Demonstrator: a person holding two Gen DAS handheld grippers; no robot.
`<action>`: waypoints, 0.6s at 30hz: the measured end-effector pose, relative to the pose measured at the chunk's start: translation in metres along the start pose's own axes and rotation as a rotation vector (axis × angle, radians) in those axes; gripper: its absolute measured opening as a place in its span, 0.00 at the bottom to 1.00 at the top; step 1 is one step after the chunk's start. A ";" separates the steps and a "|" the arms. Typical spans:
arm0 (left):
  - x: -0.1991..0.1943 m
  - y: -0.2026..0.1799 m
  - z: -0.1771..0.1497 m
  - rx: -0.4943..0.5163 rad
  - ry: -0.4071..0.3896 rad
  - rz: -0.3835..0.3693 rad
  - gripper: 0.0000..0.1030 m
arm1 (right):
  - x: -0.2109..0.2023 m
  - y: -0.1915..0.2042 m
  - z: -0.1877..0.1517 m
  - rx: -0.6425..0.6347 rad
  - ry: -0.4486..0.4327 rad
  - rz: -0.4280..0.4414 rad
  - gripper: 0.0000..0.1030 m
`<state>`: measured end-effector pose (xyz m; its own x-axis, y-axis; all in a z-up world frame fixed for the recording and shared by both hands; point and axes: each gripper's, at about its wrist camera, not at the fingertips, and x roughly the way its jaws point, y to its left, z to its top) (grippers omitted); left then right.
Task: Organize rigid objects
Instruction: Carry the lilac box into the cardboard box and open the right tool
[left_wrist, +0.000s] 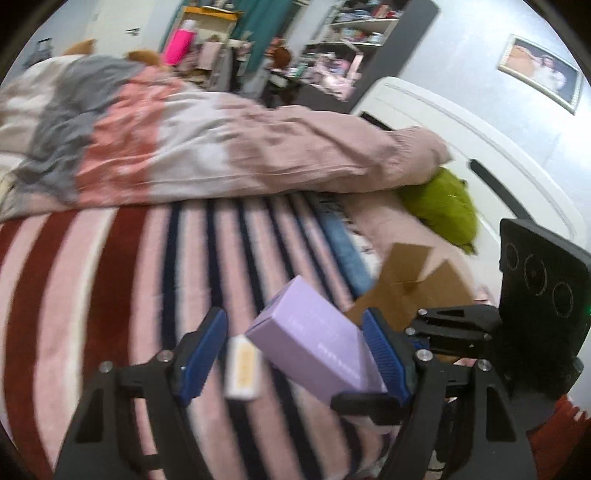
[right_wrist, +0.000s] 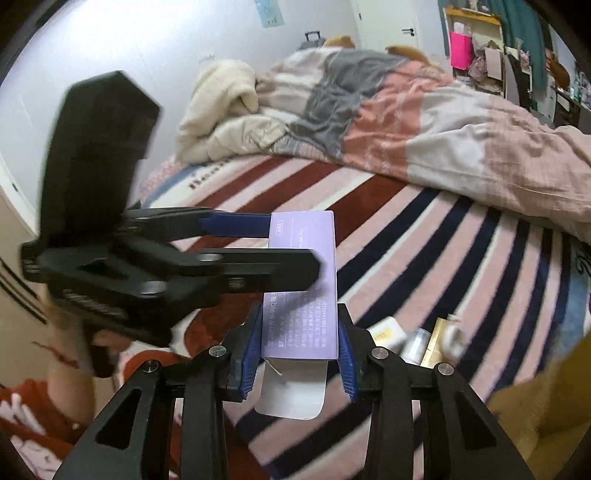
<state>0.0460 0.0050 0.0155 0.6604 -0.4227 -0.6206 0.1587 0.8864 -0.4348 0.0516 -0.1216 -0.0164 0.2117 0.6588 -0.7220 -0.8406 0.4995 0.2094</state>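
A lilac carton (right_wrist: 303, 280) with printed text is held over the striped bed. My right gripper (right_wrist: 300, 345) is shut on its near end, with the carton's white end flap (right_wrist: 291, 395) hanging open below. My left gripper (left_wrist: 291, 354) is open, its blue pads either side of the same lilac carton (left_wrist: 314, 343); the right pad (left_wrist: 384, 354) is close to the carton, the left pad stands apart. In the right wrist view the left gripper (right_wrist: 280, 240) reaches in from the left across the carton's far end. A small white and yellow box (left_wrist: 242, 367) lies on the bed below.
A brown cardboard box (left_wrist: 410, 280) with open flaps sits on the bed at the right. Several small items, a white box (right_wrist: 386, 332), a clear jar (right_wrist: 415, 341) and a gold box (right_wrist: 437, 343), lie on the striped blanket (right_wrist: 424, 236). A crumpled duvet (left_wrist: 184, 147) and a green cushion (left_wrist: 439, 206) lie beyond.
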 end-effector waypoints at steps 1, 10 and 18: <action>0.006 -0.010 0.004 0.011 0.007 -0.026 0.53 | -0.009 -0.004 -0.003 0.004 -0.009 -0.004 0.31; 0.078 -0.107 0.033 0.114 0.093 -0.173 0.50 | -0.098 -0.082 -0.045 0.130 -0.070 -0.086 0.31; 0.143 -0.158 0.029 0.173 0.227 -0.186 0.50 | -0.125 -0.135 -0.080 0.232 -0.013 -0.144 0.31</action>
<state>0.1361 -0.1902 0.0143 0.4315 -0.5941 -0.6789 0.3962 0.8009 -0.4490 0.0985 -0.3165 -0.0076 0.3288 0.5780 -0.7469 -0.6647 0.7034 0.2517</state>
